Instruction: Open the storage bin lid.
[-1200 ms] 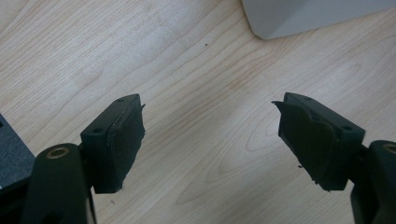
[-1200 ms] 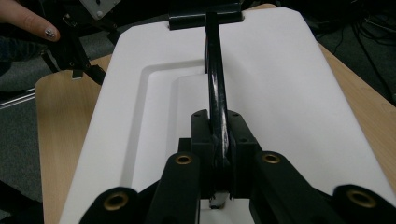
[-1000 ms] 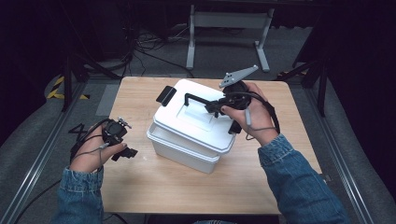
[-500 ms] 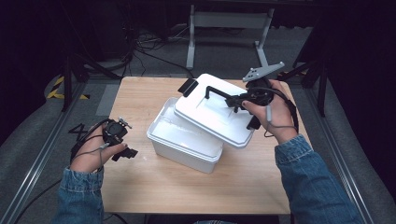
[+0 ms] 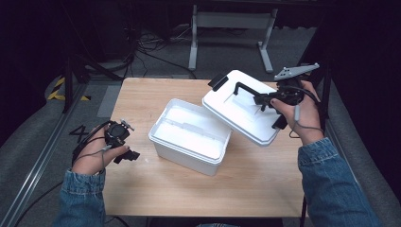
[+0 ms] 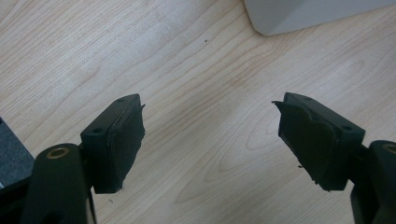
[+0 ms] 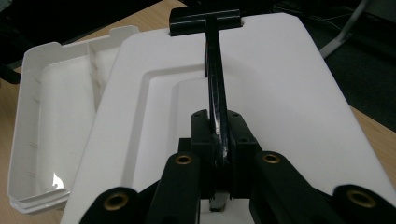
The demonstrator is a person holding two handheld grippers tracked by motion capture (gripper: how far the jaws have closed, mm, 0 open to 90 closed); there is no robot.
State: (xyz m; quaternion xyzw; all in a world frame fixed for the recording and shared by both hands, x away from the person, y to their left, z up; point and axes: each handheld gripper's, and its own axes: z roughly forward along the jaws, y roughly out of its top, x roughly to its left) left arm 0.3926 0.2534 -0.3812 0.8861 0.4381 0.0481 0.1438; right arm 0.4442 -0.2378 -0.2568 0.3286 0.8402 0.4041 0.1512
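A white lid (image 5: 239, 108) (image 7: 261, 88) hangs tilted above the table's right half, clear of its box. My right gripper (image 5: 265, 100) (image 7: 217, 140) is shut on the lid's black handle (image 5: 243, 87) (image 7: 214, 70). The open white box (image 5: 189, 135) (image 7: 51, 121) stands in the middle of the wooden table (image 5: 142, 94); its inside looks bare. At the table's left edge my left gripper (image 5: 128, 156) (image 6: 210, 140) is open, close above bare wood, with nothing between its jaws. A corner of the box (image 6: 303, 14) shows ahead of it.
A grey metal stand (image 5: 231, 28) and loose cables (image 5: 146, 45) lie on the dark floor beyond the table. Bare wood runs along the front of the table (image 5: 213, 194). The table's right edge is close under my right forearm (image 5: 331, 184).
My right gripper has lifted the lid off the box and carried it up and to the right. The box now stands open. The left gripper has stayed in place.
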